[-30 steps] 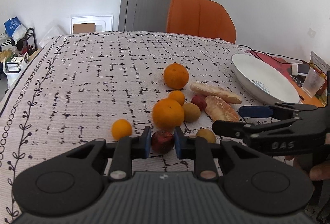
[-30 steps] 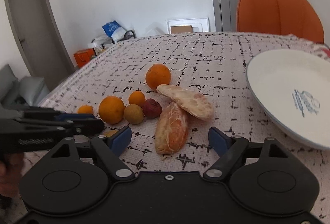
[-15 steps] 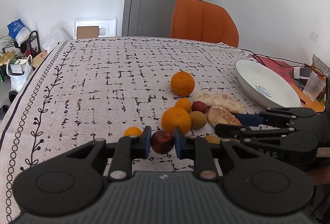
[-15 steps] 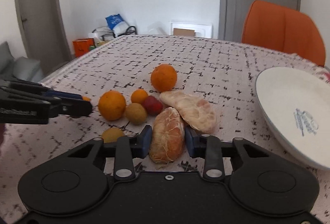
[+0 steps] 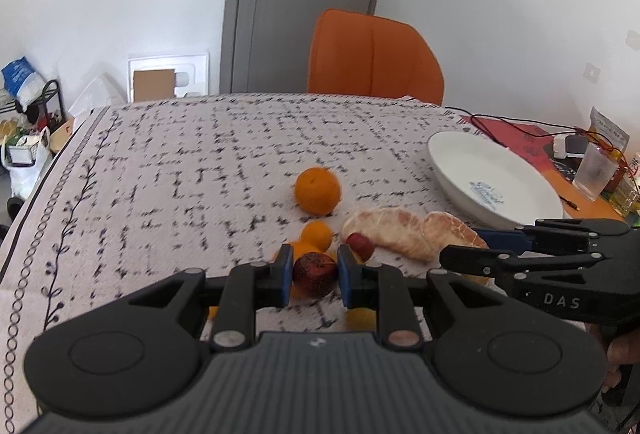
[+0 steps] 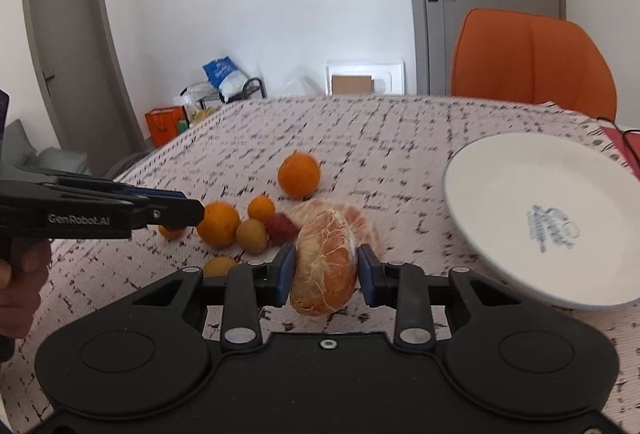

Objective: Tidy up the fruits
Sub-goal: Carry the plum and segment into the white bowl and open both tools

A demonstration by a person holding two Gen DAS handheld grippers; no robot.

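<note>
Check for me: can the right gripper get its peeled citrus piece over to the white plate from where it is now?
Probably yes. The right gripper is shut on the peeled citrus piece, and the white plate lies empty just to its right. Only bare tablecloth shows between them; the left gripper holds a dark red fruit on the other side.

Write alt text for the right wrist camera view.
The right gripper clamps a peeled citrus segment above a patterned tablecloth. Oranges and small fruits lie behind; a white plate sits right.
</note>
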